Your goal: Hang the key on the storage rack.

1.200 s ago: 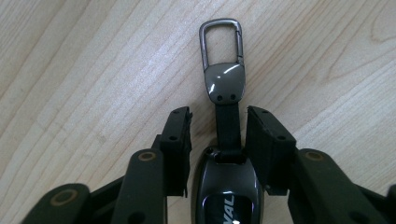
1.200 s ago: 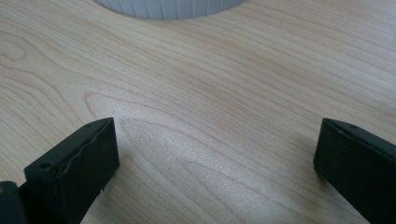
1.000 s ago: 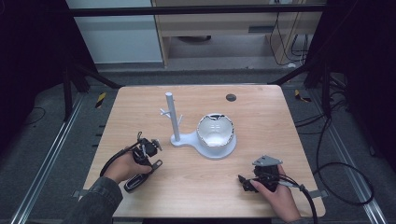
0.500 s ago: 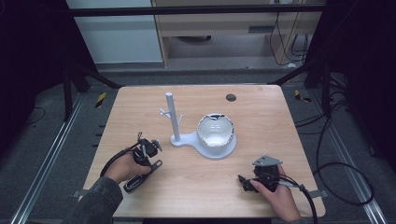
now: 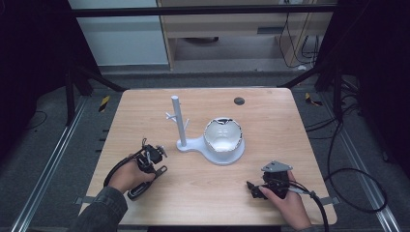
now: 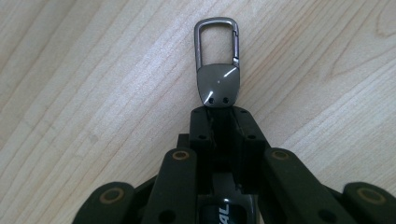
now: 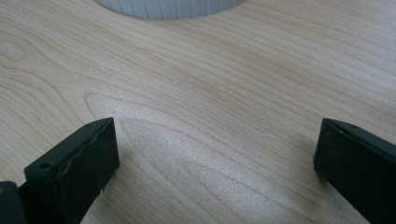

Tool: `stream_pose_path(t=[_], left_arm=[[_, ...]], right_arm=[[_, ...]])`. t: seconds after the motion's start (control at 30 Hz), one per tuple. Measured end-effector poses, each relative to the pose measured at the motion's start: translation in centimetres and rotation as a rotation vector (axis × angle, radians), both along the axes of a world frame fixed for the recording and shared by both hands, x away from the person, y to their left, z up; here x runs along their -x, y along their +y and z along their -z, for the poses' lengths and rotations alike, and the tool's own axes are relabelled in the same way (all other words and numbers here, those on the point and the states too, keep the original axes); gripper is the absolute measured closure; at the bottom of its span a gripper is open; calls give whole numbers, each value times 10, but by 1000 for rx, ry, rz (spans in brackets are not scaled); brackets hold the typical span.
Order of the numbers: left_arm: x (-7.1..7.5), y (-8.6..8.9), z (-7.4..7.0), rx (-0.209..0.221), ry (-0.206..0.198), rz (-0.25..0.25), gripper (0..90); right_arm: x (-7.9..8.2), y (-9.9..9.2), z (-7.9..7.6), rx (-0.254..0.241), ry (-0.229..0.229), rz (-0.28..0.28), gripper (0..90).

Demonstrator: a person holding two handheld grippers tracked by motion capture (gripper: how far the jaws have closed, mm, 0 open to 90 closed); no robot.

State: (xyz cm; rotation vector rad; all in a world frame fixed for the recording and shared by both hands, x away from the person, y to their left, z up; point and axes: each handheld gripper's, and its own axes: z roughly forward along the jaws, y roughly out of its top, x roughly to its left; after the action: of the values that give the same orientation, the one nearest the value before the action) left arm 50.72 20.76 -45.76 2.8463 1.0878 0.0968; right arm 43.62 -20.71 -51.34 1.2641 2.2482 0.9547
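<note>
1. Pale wooden counter (image 5: 145,111) carries a white plastic post stand (image 5: 180,130) with a round bowl (image 5: 222,136).
2. Left gripper (image 6: 219,109) clamps a dark metal carabiner clip (image 6: 217,65) lying flat on the wood.
3. Right gripper (image 7: 210,154) rests near the stand's base, fingers (image 7: 88,154) spread wide apart.

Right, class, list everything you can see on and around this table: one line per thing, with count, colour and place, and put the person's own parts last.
Table: one, light wood, centre of the high view.
Stand: one, white, upright post with short pegs on a flat base, mid-table.
Bowl: one, white, sitting on the stand's base, right of the post.
Small disc: one, dark, far edge of the table; too small to identify.
Carabiner clip: one, dark grey metal, clamped in the left jaws, gate end pointing away.
Left hand-held gripper: one, black, near-left of table, shut on the clip.
Right hand-held gripper: one, black, near-right of table, jaws wide apart over bare wood.
Hands: two, each holding a gripper at the near edge.
</note>
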Motion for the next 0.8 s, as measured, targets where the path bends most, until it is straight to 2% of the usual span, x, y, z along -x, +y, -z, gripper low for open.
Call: stream_pose_path(t=[0.07,0.1,0.13,0.2,0.33,0.37,0.43,0.47,0.5,0.53,0.57,0.6,0.67,0.7,0.73,0.8], left_arm=[[3,6,-2,39,-20,-14,800],[6,14,-5,81,-35,-30,800],[6,14,-5,81,-35,-30,800],[15,21,-7,140,-62,-32,800],[25,25,-12,165,-99,-25,800],[31,30,-17,188,-136,-23,800],[36,37,-24,221,-176,-33,800],[36,37,-24,221,-176,-33,800],[40,45,-30,259,-223,-48,801],[40,45,-30,259,-223,-48,801],[45,53,-35,301,-271,-68,801],[45,53,-35,301,-271,-68,801],[50,59,-40,335,-319,-86,801],[54,65,-44,378,-368,-108,802],[54,65,-44,378,-368,-108,802],[57,69,-47,416,-402,-109,802]], right_arm=[[0,0,0,0,0,0,4],[0,0,0,0,0,0,5],[0,0,0,0,0,0,5],[0,0,0,0,0,0,4],[0,0,0,0,0,1,4],[0,0,0,0,0,1,4],[0,0,0,0,0,2,5],[0,0,0,0,0,2,5],[0,0,0,0,0,2,4],[0,0,0,0,0,2,4],[0,0,0,0,0,4,4],[0,0,0,0,0,4,4],[0,0,0,0,0,3,4],[0,0,0,0,0,3,4],[0,0,0,0,0,3,4],[0,0,0,0,0,2,4]])
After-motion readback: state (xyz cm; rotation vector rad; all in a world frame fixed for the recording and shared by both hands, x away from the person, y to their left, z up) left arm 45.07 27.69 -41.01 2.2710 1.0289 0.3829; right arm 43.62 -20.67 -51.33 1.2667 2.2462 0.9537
